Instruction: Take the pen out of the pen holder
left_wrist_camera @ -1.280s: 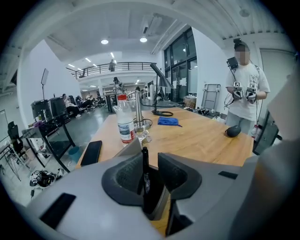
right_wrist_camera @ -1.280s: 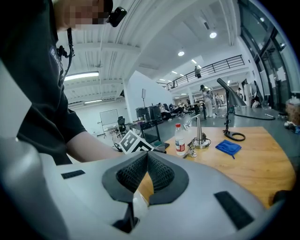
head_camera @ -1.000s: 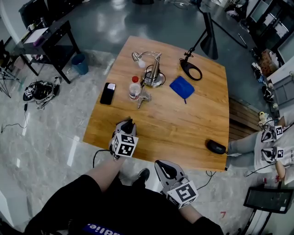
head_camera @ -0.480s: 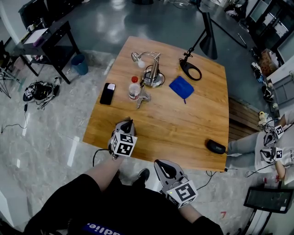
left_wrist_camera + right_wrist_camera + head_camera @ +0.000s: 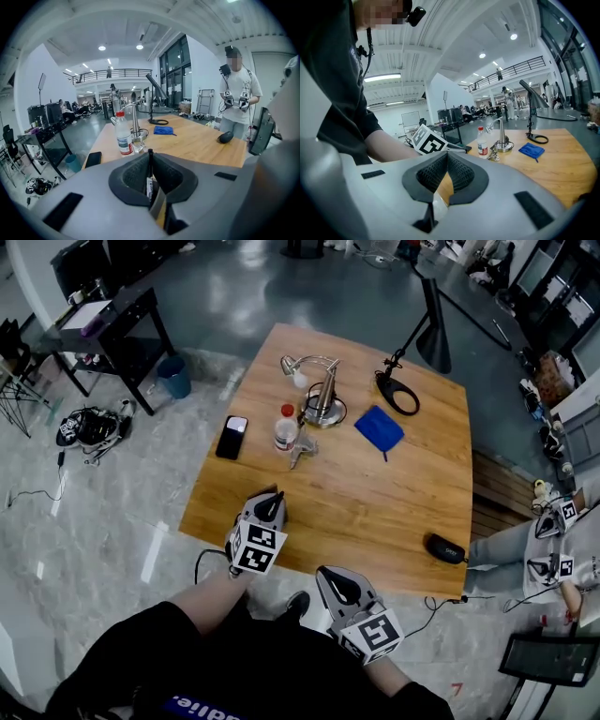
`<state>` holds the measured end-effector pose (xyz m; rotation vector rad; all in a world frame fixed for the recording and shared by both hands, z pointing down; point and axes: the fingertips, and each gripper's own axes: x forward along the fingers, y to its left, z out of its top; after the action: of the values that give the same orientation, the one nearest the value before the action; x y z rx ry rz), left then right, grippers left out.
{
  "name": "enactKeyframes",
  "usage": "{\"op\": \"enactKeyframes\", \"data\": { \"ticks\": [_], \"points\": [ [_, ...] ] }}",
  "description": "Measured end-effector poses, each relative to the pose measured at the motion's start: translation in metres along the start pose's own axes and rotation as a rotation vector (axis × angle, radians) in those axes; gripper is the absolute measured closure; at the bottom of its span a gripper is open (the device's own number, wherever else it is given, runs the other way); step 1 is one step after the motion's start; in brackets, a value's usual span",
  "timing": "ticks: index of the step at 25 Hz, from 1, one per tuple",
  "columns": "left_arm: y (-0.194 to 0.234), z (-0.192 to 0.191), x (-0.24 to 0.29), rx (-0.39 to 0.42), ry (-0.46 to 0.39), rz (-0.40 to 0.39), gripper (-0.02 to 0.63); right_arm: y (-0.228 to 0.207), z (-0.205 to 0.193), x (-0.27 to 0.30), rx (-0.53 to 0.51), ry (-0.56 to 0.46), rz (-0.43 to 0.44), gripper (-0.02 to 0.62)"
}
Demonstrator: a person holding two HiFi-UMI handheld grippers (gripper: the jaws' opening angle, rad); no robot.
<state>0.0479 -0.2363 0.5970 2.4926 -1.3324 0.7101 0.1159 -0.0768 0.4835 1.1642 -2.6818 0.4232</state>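
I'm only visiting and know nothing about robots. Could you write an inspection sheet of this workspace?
Surface: wooden table, things grouped at its far end.
Job's things: pen clamped in left gripper; pen holder not identified.
Clutter: bottle, phone, blue cloth, desk lamp, mouse.
Grippers: left gripper shut on pen; right gripper shut, empty.
Cables: black cord on floor by table.
Surroundings: blue bin, side table, another person.

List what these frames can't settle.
- Pen: the left gripper view shows only a thin dark sliver between the shut jaws of the left gripper. The label print is too small to read, and the pads hide the rest.
- Clear object beside the bottle: too small in the head view to tell if it is the pen holder.
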Motion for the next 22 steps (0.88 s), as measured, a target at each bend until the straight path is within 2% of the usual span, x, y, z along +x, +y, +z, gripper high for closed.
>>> {"op": "enactKeyframes", "data": {
  "ticks": [12, 17, 22],
  "points": [
    [-0.003, 0.040, -0.075, 0.076, -0.103, -0.063, 0.572, 0.022, 0.009, 0.021, 0.003, -0.023, 0.049, 0.589],
    [-0.008, 0.038, -0.105, 0.101, -0.116, -0.098, 0.574, 0.031, 0.011, 0.032, 0.001, -0.018, 0.070, 0.589],
    [-0.013, 0.042, -0.132, 0.116, -0.144, -0.129, 0.572, 0.033, 0.012, 0.040, -0.005, -0.011, 0.056, 0.589]
  ]
}}
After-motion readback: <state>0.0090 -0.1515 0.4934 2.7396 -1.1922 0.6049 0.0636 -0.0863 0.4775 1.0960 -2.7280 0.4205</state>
